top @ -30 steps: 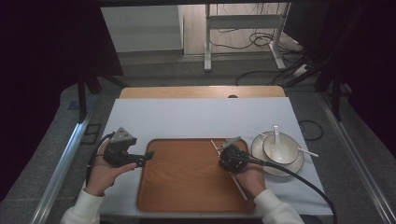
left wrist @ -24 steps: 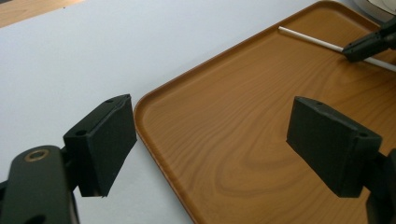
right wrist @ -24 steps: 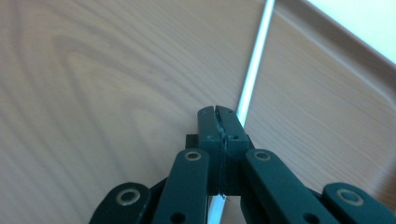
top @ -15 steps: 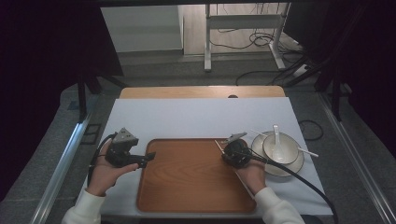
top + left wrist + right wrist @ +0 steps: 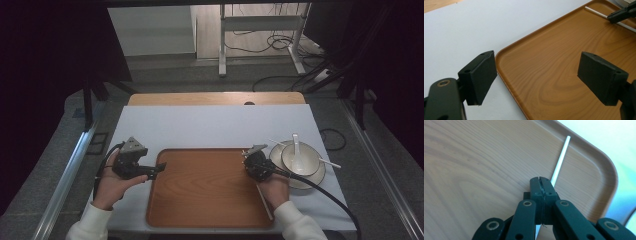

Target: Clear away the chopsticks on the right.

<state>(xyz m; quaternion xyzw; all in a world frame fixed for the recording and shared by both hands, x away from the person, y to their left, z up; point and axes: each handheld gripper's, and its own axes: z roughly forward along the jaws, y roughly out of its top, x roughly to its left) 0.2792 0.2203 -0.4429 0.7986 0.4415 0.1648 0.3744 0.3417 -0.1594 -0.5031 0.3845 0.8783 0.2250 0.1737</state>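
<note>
Right gripper [image 5: 248, 161]: jaws pressed fully together, tips low over the right-hand part of the wooden tray [image 5: 200, 200]. In the right gripper view the closed tips [image 5: 541, 185] sit directly over a white chopstick [image 5: 560, 160] that lies inside the tray along its right rim (whether the stick is pinched between the pads or merely passes beneath them cannot be told). Held by the person's right hand [image 5: 274, 187], black cable trailing off toward the table's near right corner.

Left gripper [image 5: 156, 171]: jaws spread wide, nothing between them. In its own view one pad [image 5: 480, 75] hangs over the white table cover just outside the tray's left rim, the other pad [image 5: 601, 76] over the tray's wood-grain floor. Held by the left hand [image 5: 111, 185]; grey three-cornered plate on top.

Tray: rectangular, brown, rounded corners, raised lip; set at the near edge of the table, roughly centred.

White table cover [image 5: 210, 125]: spans most of the tabletop; a strip of bare wood shows along the far edge.

Bowl [image 5: 300, 159]: white, on a white plate [image 5: 317, 176], just beside the tray's far right corner, near the table's right edge. A white spoon [image 5: 296, 144] stands in the bowl (handle leaning toward the far edge). A second white stick [image 5: 329, 162] rests across the plate's rim.
</note>
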